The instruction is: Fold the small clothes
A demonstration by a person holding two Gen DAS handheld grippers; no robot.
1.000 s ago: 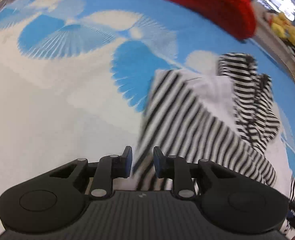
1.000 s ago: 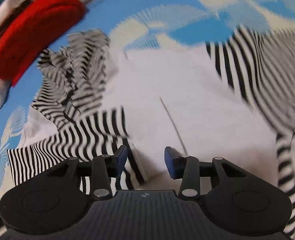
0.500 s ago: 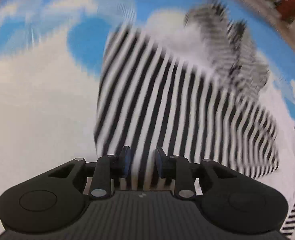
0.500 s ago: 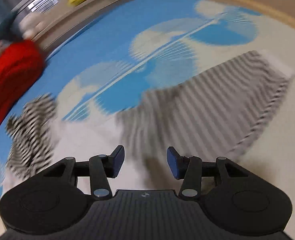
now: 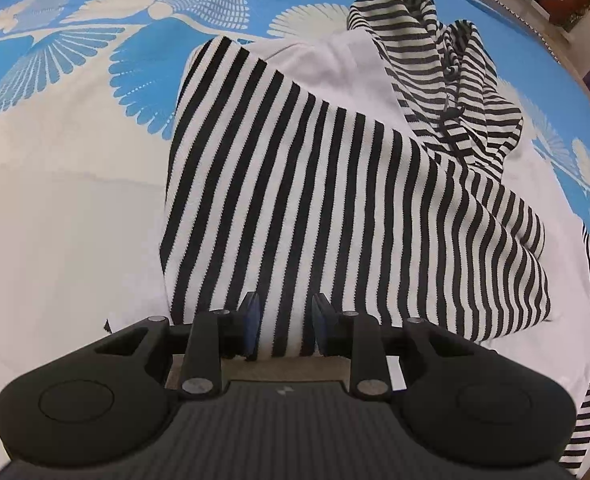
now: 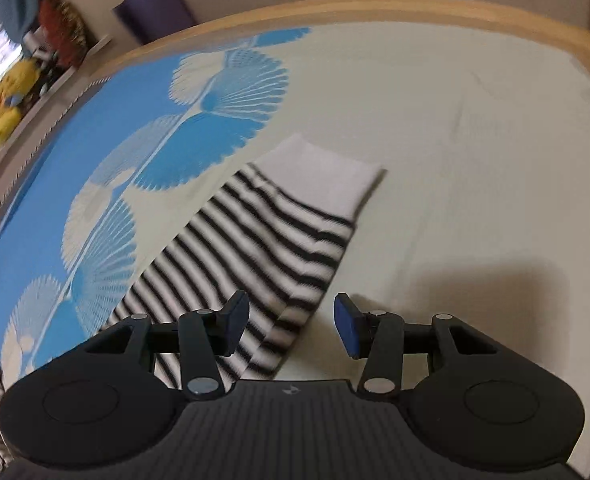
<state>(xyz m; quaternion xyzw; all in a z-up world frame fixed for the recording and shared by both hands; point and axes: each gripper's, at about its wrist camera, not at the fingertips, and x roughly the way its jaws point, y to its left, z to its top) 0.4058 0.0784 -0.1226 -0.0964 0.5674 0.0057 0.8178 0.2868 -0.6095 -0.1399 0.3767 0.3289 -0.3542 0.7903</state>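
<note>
Your two claws hang over a bed (image 5: 55,220) covered by a blue and cream sheet with a fan-leaf print. No writing or brand can be read anywhere in either view.

A black-and-white striped hoodie (image 5: 335,184) lies spread on the sheet. In the left view one striped sleeve is folded across its pale body, and the hood with its drawstring is bunched at the far right.

Your left claw (image 5: 285,330) points steeply down at the near edge of that folded sleeve. Its jaws stand a little apart and have just been opening. Striped cloth runs between the blue pads, but you cannot tell from this view whether they press on it.

Your right claw (image 6: 291,324) is open about halfway and holds nothing. The other sleeve (image 6: 263,256), ending in a white cuff, lies flat on the cream part of the sheet. Its near end passes under the left finger, and the right finger is over bare sheet.

A yellow soft toy (image 6: 9,100) sits on a ledge beyond the bed.
</note>
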